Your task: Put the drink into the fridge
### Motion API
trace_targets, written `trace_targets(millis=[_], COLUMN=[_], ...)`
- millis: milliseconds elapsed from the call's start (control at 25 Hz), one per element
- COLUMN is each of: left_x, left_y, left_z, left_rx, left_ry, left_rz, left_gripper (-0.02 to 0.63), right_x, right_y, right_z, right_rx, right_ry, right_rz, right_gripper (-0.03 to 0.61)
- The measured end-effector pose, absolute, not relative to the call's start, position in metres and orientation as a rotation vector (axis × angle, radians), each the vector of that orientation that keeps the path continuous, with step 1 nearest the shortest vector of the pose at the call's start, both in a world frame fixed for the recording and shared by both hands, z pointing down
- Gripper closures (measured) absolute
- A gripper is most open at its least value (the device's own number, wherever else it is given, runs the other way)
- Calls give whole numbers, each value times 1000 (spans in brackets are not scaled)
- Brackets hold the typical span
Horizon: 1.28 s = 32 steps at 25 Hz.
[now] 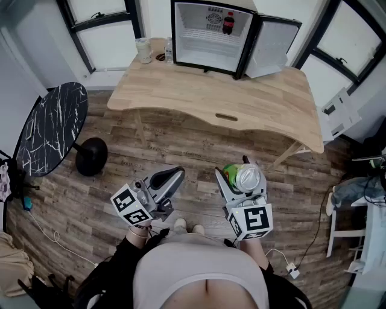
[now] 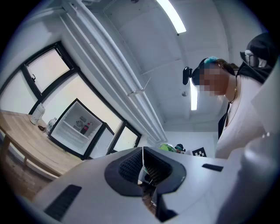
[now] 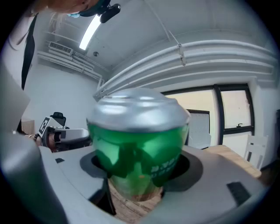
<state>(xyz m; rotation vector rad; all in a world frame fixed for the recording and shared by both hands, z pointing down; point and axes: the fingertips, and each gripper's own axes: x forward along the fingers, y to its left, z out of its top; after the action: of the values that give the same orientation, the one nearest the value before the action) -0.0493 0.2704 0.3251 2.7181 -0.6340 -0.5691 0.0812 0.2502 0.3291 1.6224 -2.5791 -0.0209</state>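
The right tool (image 1: 240, 181) grips a green can (image 3: 138, 144), its jaws spread wide around the can's body. The left tool (image 1: 172, 178) is closed on nothing. Both hang over the wooden floor (image 1: 181, 145), well apart from the bench (image 1: 241, 96), where the fridge (image 1: 199, 57) stands with its door (image 1: 274, 45) open.

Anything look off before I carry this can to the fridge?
Nothing stands out. The green can sits top-up in the right tool. The mini fridge stands on the wooden table, door open, a cola bottle upright inside. No spills show.
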Motion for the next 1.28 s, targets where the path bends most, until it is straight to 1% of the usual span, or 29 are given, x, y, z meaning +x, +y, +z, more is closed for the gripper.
trace_targets(millis=[480,840,1280], left_x=[-50,-52,-69], left_y=[280,288,284], left_z=[323,318,323], left_rx=[2729,2732,2741], left_ry=[-615,-569,-534], left_rz=[-567,-569,-528], left_gripper=[601,601,601], right_x=[73,67,43], right_y=[263,269,265], right_z=[331,334,338], right_rx=[1616,1609,1616], right_ry=[-2571,-2547,-2546], right_rz=[-32,19,48], right_gripper=[229,229,229])
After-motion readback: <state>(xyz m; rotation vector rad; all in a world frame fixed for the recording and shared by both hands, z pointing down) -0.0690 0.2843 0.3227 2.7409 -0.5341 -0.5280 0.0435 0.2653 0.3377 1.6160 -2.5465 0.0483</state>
